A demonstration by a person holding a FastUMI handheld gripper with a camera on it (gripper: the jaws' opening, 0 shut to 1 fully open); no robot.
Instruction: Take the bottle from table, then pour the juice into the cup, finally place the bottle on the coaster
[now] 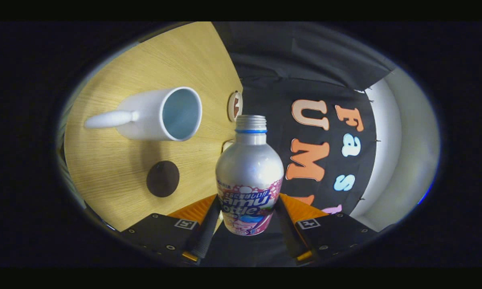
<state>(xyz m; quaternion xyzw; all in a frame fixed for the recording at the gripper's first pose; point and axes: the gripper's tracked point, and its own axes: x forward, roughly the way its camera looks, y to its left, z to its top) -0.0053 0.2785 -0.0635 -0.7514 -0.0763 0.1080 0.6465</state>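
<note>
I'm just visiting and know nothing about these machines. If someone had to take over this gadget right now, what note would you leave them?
Gripper: jaws shut on the bottle, held by its lower body, cap off, lifted and turned on its side relative to the table.
Cup: white, standing on the table beyond the bottle's mouth; I cannot tell if it holds juice.
Coaster: dark round disc on the table near the cup, nothing on it.
Done: bottle picked up.
Left: probably pour into the cup, then set the bottle on the coaster.

Light wooden table (116, 188), black cloth wall (289, 60)
</note>
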